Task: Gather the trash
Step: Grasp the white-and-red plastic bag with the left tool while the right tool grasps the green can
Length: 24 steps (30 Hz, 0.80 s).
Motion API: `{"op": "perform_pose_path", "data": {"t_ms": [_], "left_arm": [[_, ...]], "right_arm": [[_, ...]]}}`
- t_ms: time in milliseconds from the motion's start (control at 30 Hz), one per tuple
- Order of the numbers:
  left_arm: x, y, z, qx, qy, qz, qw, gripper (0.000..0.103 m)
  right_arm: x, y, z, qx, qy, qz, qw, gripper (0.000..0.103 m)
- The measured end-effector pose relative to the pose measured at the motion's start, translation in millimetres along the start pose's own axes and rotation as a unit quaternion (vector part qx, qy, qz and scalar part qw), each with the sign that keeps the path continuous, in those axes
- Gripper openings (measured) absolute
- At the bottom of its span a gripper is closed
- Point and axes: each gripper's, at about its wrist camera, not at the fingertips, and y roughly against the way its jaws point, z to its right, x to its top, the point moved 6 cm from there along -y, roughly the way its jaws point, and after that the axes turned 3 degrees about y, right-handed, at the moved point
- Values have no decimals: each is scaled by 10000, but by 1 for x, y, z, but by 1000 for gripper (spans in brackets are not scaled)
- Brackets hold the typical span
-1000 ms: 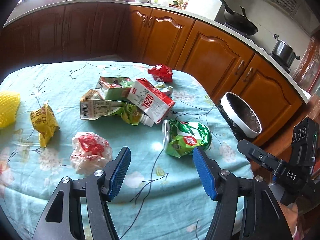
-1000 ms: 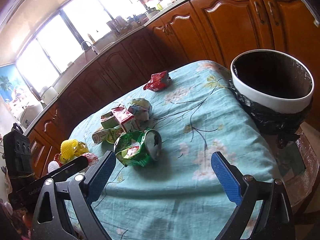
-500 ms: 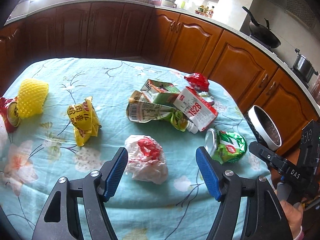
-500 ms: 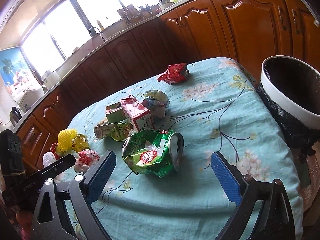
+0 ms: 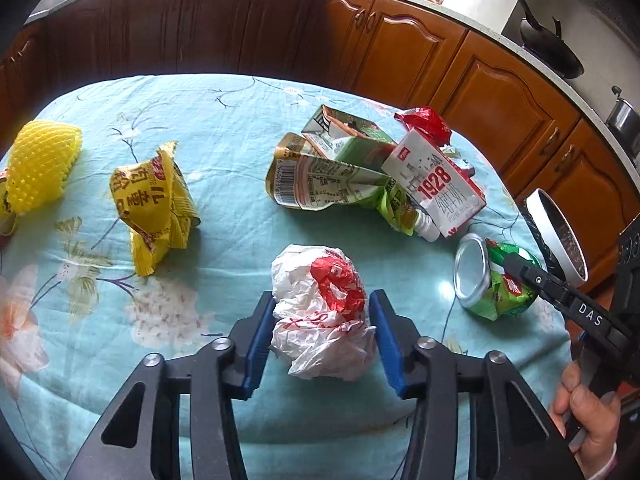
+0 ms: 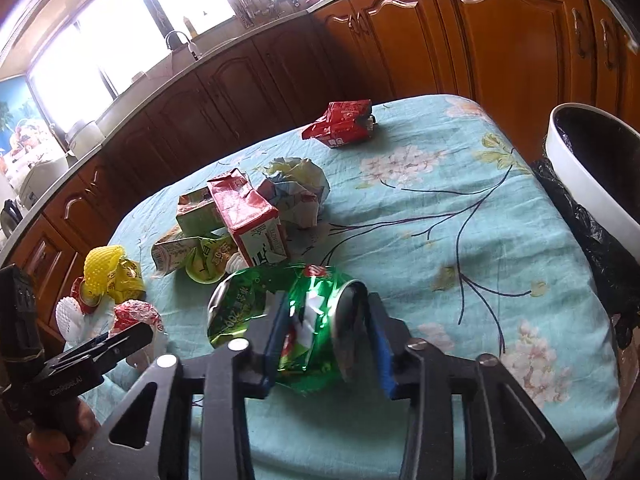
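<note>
Now my left gripper (image 5: 322, 330) is closing on a crumpled white-and-red plastic bag (image 5: 320, 312) lying on the floral cloth surface (image 5: 224, 120), pads touching its sides, while my right gripper (image 6: 324, 340) is closing on a dented, shiny green can (image 6: 288, 312) beside the carton pile.

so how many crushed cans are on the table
2: a green can between the right gripper's closing jaws, and a red can at the table's far left beneath the yellow foam net; more may be hidden.
</note>
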Motion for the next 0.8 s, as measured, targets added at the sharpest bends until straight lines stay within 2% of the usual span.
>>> {"op": "perform_pose_path", "data": {"t_ms": [133,167,800], "left_arm": [[1,0,14,-158,-200,48,9997,34],[1,1,19,-225,-244,61,9994,33],[6,2,102,-921,-900,49,9917,33]], "right_arm": [[1,13,-4,-14,141,133,9998,26],[2,16,-4,38,138,167,9998,21],[8,90,48,-208,-257,783,9964,21]]}}
